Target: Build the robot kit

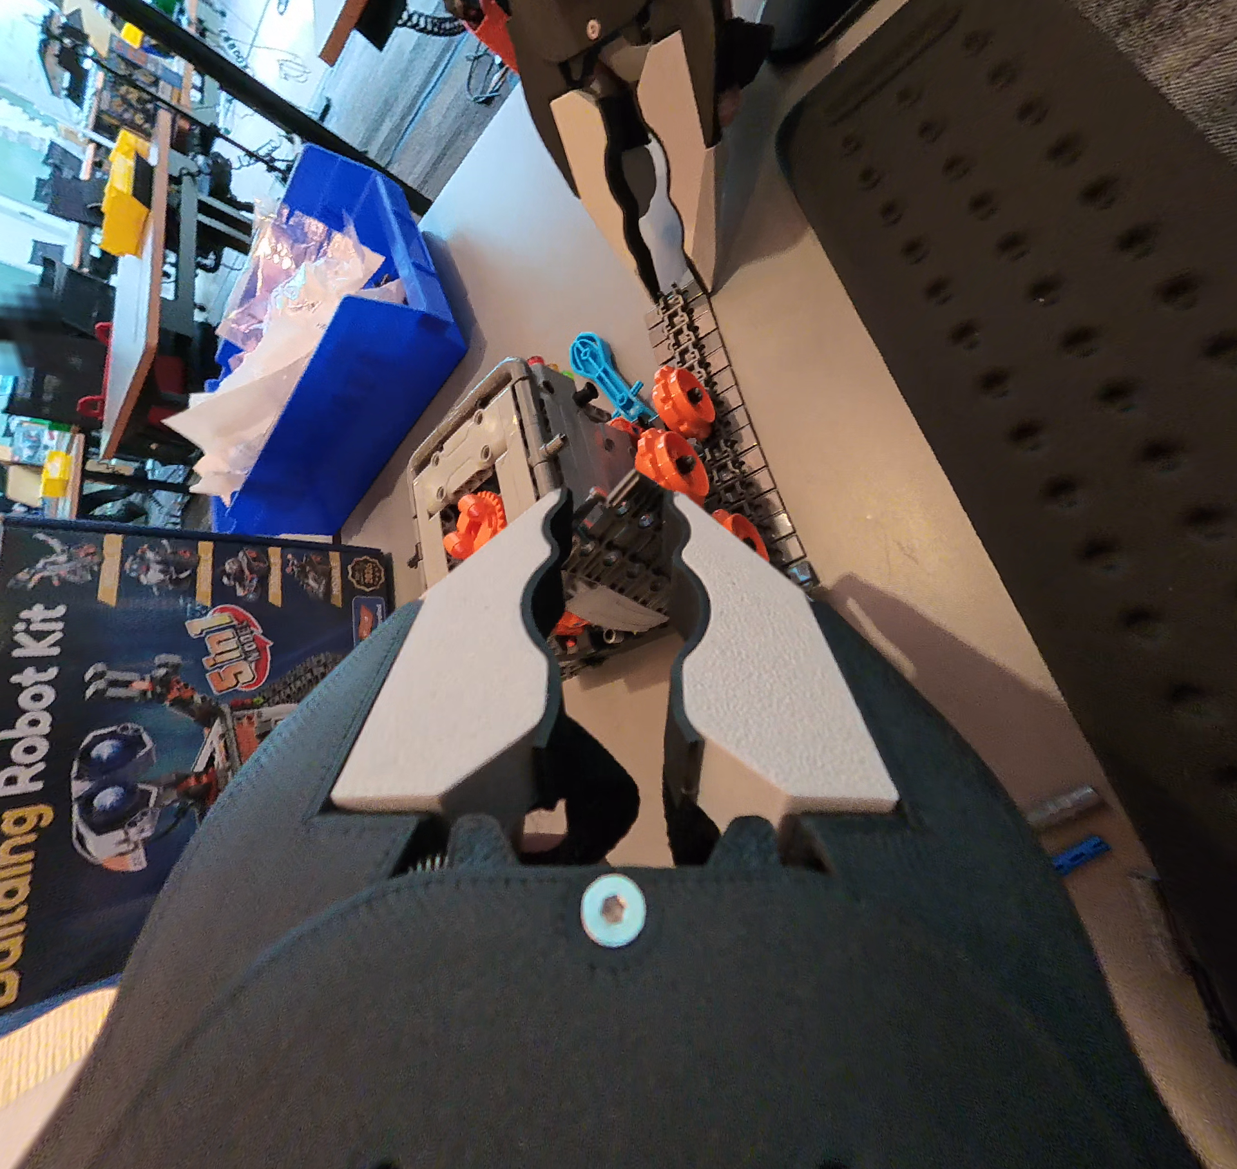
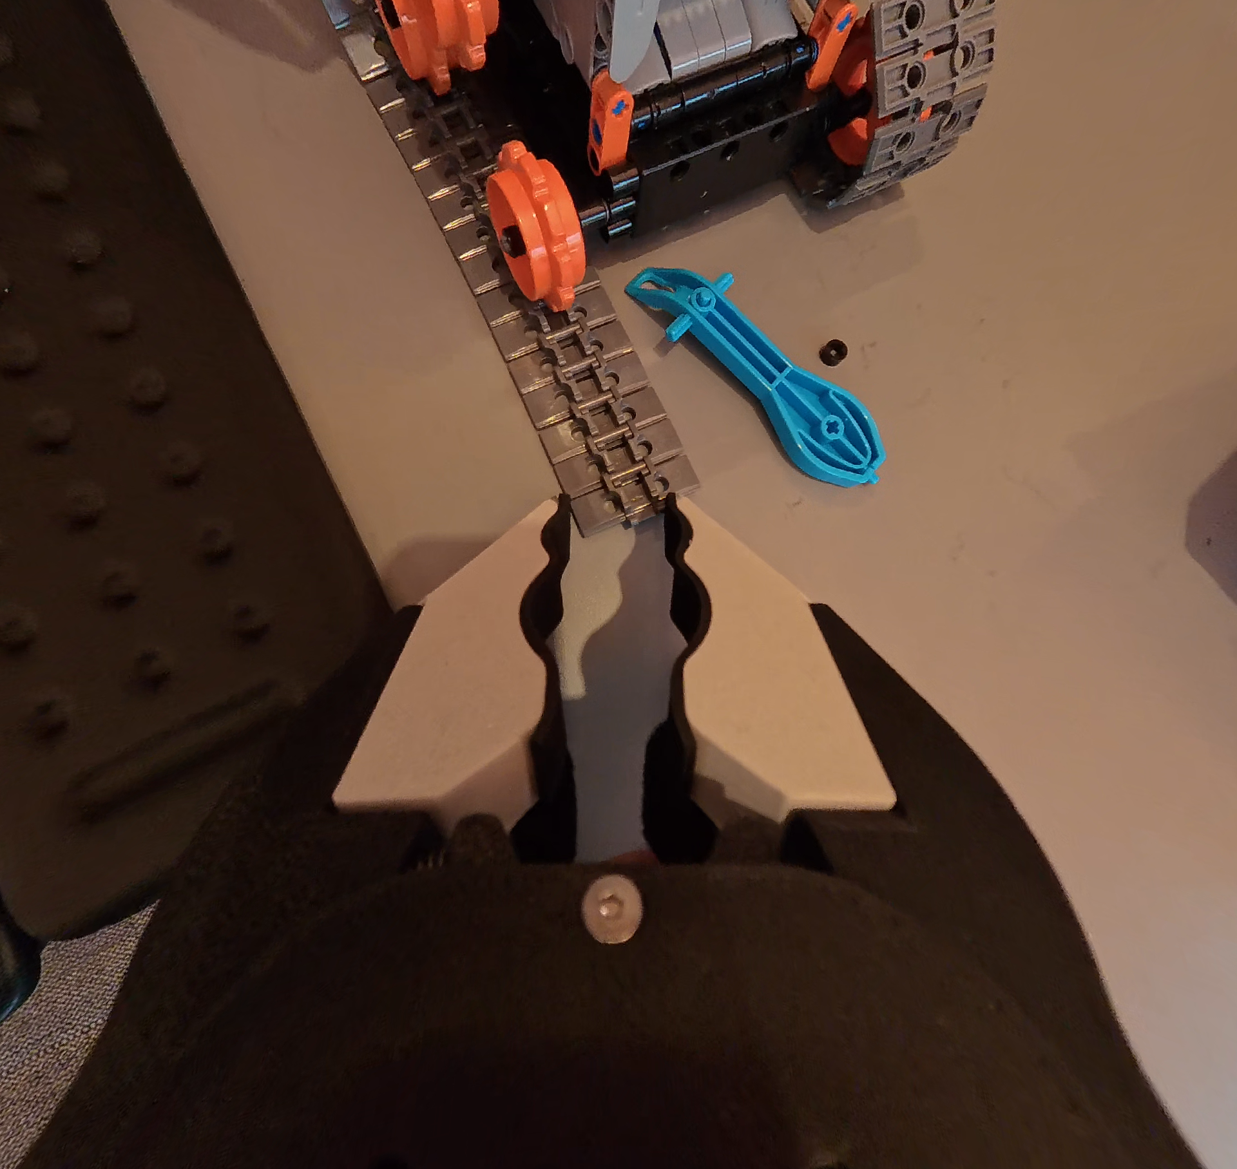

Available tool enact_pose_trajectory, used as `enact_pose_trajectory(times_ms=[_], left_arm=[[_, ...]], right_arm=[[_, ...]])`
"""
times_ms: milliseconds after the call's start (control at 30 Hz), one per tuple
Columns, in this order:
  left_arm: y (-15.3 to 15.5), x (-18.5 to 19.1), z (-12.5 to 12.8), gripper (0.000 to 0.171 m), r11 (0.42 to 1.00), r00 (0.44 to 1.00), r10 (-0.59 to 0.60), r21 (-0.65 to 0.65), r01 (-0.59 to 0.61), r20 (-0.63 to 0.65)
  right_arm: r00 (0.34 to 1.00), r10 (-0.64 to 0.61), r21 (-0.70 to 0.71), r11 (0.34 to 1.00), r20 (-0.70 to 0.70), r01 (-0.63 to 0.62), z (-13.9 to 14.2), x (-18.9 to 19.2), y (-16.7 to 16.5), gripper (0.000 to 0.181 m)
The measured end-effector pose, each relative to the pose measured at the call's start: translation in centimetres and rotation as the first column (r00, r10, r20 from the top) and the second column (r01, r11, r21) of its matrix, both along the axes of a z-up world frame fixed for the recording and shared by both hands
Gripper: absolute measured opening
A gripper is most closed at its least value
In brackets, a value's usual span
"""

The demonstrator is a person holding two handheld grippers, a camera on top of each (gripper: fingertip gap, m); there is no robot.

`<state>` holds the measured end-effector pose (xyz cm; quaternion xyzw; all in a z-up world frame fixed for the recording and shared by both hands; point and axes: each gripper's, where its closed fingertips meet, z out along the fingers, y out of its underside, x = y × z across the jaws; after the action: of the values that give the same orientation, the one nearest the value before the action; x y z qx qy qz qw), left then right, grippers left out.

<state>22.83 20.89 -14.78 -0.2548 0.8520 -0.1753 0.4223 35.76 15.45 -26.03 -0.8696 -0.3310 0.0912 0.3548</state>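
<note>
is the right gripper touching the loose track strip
Touching: in the right wrist view the right gripper's fingertips sit against the end link of the track strip.

A blue bin [image 1: 348, 401] holding clear bags stands behind a printed kit box [image 1: 167, 702] on the table [image 1: 535, 213].

Warm indoor light falls on the table [image 2: 1004, 601], where soft shadows spread under the grippers. Both wide-angle views bend strongly toward the edges. The left wrist view's bright background is slightly blurred; its right side is smeared.
</note>
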Motion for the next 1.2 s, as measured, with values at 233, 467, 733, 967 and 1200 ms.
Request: enact_pose_trajectory(times_ms=[233,467,733,967,1200], left_arm=[[-1.0,0.6,-1.4,0.024,0.998,0.998,-0.045,0.038,0.047,-0.046],[-1.3,2.5,-2.3,0.025,0.995,0.992,-0.046,0.079,0.055,-0.116],[-1.7,3.3,-2.8,0.027,0.998,0.981,-0.051,0.016,0.055,-0.189],[-1.4,3.5,-2.5,0.037,0.997,0.991,0.002,-0.074,-0.012,-0.13],[-1.8,1.3,-2.1,0.035,0.991,0.992,0.121,-0.05,-0.123,-0.028]], right_arm=[[1.0,0.0,-0.002,1.0,0.005,0.0,0.0,0.0,0.0,0.025],[1.0,-0.004,0.0,1.0,0.006,0.004,0.0,0.1,0.0,0.026],[1.0,-0.008,0.004,1.0,0.014,0.008,0.0,0.2,0.0,0.026],[1.0,0.001,0.008,1.0,0.006,-0.001,0.0,-0.1,-0.1,0.026],[1.0,0.001,0.015,1.0,0.003,-0.001,0.1,-0.4,-0.3,0.025]])
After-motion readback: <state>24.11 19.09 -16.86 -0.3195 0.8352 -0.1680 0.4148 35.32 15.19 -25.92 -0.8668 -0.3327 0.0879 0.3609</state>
